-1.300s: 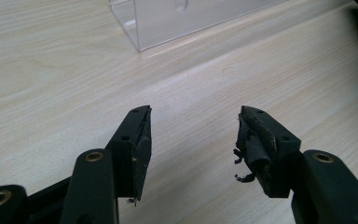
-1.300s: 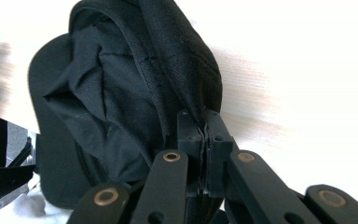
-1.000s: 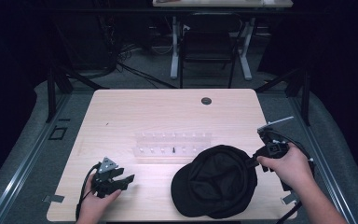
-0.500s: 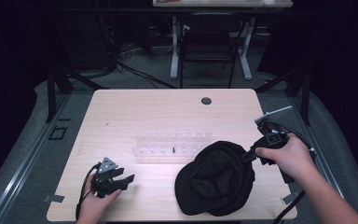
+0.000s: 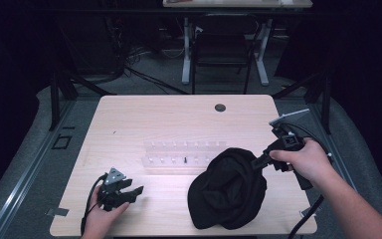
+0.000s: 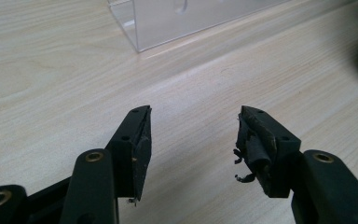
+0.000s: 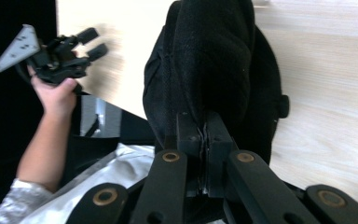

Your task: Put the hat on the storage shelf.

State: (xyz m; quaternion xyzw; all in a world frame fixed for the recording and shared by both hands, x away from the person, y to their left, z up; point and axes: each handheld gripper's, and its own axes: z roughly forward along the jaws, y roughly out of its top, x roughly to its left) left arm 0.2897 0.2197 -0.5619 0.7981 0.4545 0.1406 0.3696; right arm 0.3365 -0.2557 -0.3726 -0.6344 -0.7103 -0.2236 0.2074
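Jaws of the right gripper [image 7: 204,135] are pressed tight on a fold of the black cap [image 7: 214,60], with only cloth between them. In the high view the right gripper [image 5: 256,160] sits near the right edge of the tabletop [image 5: 169,117], held in the person's right hand [image 5: 303,160], and it pinches the cap [image 5: 229,189] at its upper right side. That pinched edge looks lifted, and the cloth is bunched and folded there. The rest of the cap hangs down and lies on the wood near the front edge, right of the middle. Jaws of the left gripper [image 6: 193,140] stand wide apart with bare wood between them and hold nothing. This left gripper [image 5: 129,191] rests low near the front left corner, in the person's left hand [image 5: 99,216], well apart from the cap. A clear plastic rack [image 5: 184,154] lies flat in the middle of the tabletop, just behind the cap, and the cap's far edge covers its right end. A small dark round hole [image 5: 220,107] sits near the back edge.
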